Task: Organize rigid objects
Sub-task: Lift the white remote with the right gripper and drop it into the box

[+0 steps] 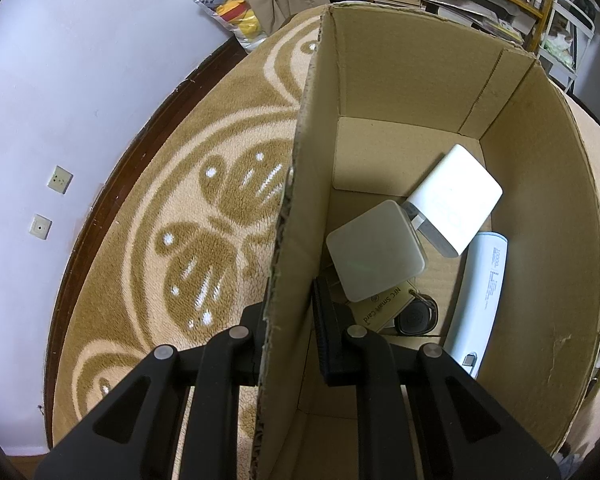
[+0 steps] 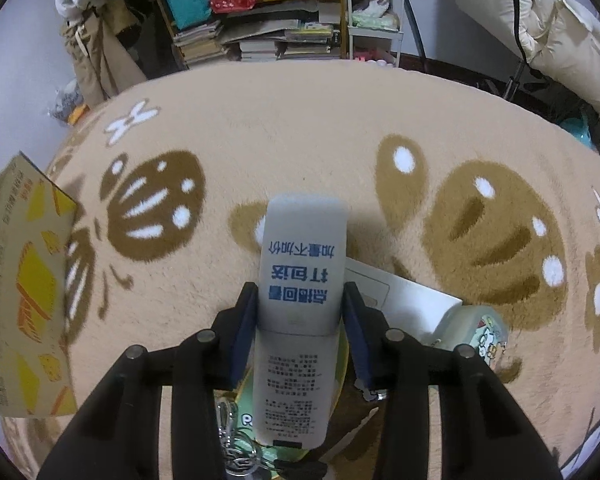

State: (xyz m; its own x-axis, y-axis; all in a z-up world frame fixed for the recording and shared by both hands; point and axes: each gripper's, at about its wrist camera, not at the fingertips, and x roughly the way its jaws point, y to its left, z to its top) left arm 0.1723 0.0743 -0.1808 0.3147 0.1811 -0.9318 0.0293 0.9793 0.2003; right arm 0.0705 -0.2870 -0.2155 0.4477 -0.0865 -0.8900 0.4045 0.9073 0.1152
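In the left wrist view my left gripper point(image 1: 288, 300) is shut on the left wall of an open cardboard box point(image 1: 300, 200), one finger outside and one inside. On the box floor lie a square white charger point(image 1: 374, 254), a white plug adapter point(image 1: 456, 196), a long white power bank point(image 1: 480, 292), an NFC card point(image 1: 384, 306) and a black key fob point(image 1: 416, 318). In the right wrist view my right gripper point(image 2: 300, 304) holds a white bar with blue print point(image 2: 304, 256) between its pads, above the carpet.
A beige and brown patterned carpet point(image 2: 300, 128) covers the floor. Beside my right gripper lie a flat white box point(image 2: 404, 300), a small cartoon-print container point(image 2: 476, 332) and a key ring point(image 2: 232, 432). The cardboard box point(image 2: 24, 288) stands at the left. Shelves with books point(image 2: 260, 40) line the back.
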